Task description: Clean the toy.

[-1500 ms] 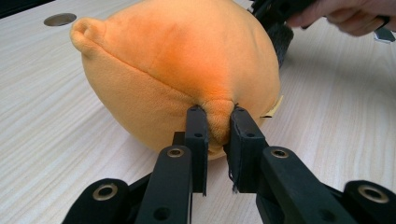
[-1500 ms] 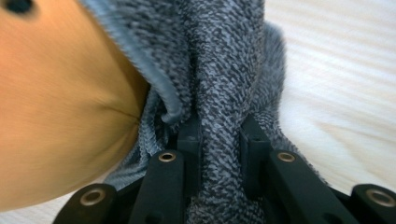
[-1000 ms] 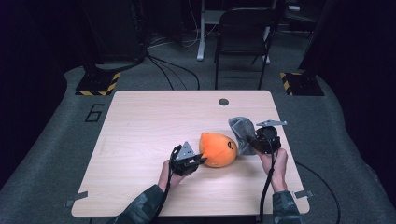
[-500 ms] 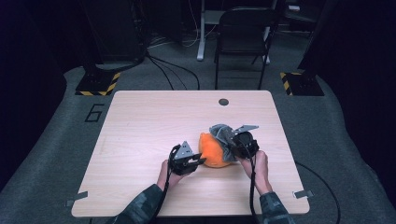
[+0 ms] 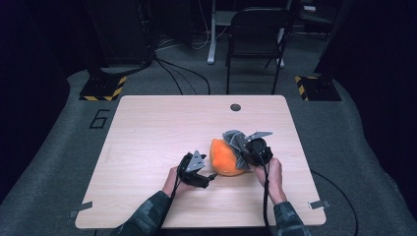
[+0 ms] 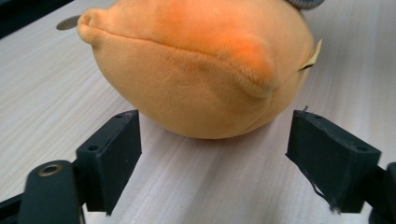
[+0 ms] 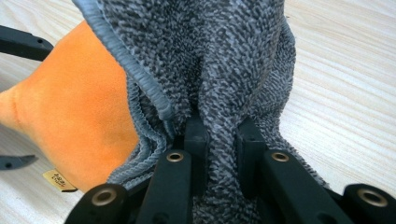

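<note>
An orange plush toy [image 5: 224, 158] lies on the wooden table [image 5: 162, 128]; up close in the left gripper view the orange plush toy [image 6: 201, 65] sits just beyond the jaws. My left gripper [image 5: 210, 177] stands open at its left side, its jaws having just been opening, with nothing pressed between them [image 6: 212, 154]. A grey terry cloth [image 5: 235, 141] drapes against the toy's right side. My right gripper [image 5: 246, 156] is shut on a fold of that grey cloth [image 7: 224, 93], pads pinching it, next to the orange toy [image 7: 79, 116].
A small dark round grommet [image 5: 235, 107] sits near the table's far edge. A black chair [image 5: 255, 39] stands behind the table, with cables on the floor. Yellow-black striped floor blocks [image 5: 103, 88] lie at both far corners.
The right gripper has carried the grey cloth leftward and down against the toy. The left gripper has stayed beside the toy and let go of it, its jaws now apart.
</note>
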`<state>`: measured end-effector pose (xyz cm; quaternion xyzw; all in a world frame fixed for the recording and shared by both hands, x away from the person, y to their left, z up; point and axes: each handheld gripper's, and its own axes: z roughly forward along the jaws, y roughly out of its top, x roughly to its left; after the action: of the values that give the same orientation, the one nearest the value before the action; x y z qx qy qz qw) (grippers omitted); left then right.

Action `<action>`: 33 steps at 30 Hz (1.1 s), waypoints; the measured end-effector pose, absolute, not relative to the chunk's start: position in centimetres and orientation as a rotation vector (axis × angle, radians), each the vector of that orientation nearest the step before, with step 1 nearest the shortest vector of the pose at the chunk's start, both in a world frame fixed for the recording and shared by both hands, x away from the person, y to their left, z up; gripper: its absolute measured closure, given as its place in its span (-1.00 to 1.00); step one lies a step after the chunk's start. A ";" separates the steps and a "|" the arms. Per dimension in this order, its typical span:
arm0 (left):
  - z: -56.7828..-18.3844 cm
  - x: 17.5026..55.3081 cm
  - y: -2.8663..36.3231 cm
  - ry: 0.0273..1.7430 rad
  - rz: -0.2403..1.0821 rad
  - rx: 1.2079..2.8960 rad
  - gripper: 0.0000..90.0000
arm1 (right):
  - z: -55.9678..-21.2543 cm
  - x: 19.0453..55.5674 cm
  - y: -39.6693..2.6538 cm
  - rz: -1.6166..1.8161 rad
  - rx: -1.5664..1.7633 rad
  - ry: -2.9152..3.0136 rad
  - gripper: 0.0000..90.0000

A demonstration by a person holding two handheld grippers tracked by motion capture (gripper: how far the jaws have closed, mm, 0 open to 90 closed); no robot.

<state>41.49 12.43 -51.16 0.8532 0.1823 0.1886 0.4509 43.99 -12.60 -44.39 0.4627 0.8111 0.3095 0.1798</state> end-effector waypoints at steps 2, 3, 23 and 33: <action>-51.3 41.5 12.2 0.439 0.483 2.121 -0.65 | -44.4 44.0 -12.6 0.873 1.315 2.294 0.76; -51.5 41.6 12.0 0.436 0.496 2.125 -0.65 | -44.4 44.1 -12.7 0.873 1.315 2.294 0.76; -52.5 42.4 10.9 0.402 0.557 2.138 -0.26 | -44.5 44.3 -12.7 0.886 1.351 2.297 0.76; -52.5 42.4 10.7 0.410 0.548 2.133 0.43 | -44.6 44.3 -12.8 0.902 1.343 2.291 0.76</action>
<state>42.37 10.71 -52.51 0.8571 0.1647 0.2203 0.4356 44.34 -12.80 -44.58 0.4721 0.8053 0.3170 0.1675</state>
